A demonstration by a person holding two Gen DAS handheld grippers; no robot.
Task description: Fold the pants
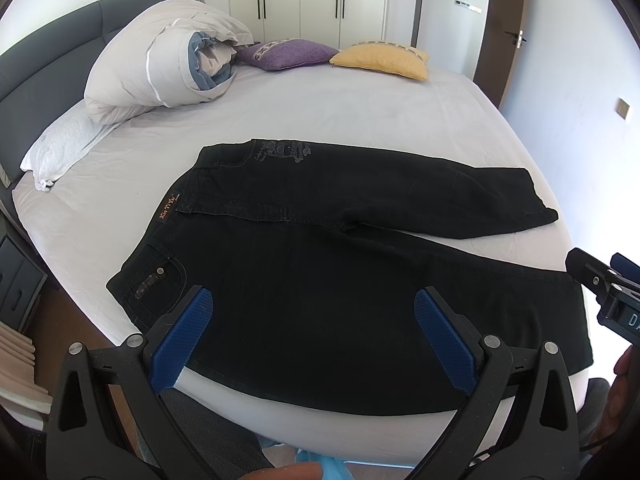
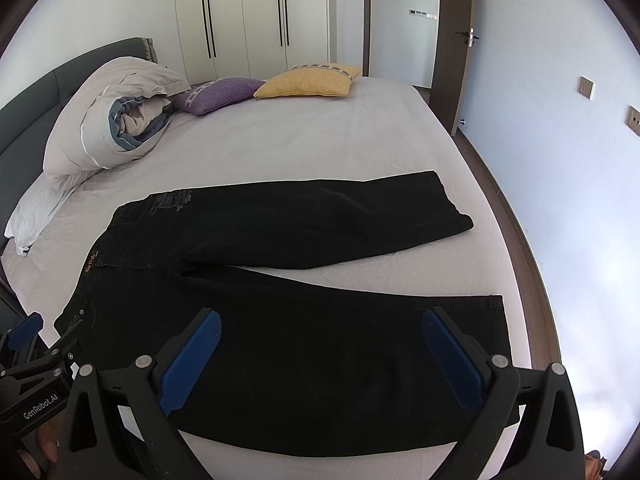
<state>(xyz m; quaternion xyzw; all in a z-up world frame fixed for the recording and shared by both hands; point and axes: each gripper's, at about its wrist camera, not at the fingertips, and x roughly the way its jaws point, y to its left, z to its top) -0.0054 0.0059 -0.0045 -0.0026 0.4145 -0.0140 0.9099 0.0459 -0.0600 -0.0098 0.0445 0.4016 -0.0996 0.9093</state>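
Left wrist view: black pants lie flat on the bed, legs spread apart, waist toward the pillows; left gripper and right gripper both hover above them, spread wide, gripping nothing

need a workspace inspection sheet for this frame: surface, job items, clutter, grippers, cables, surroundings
Surface: bed sheet, pale, lightly wrinkled.
Job's things: black pants spread flat, unfolded, legs apart in a V, waistband to the left.
Clutter: rolled duvet, white pillow, purple cushion, yellow cushion, all at the far end.
Grippers: left gripper open, above the near leg; right gripper open, above the near leg; both hold nothing.
Cables: nothing seen.
Surroundings: wardrobe, door, headboard.
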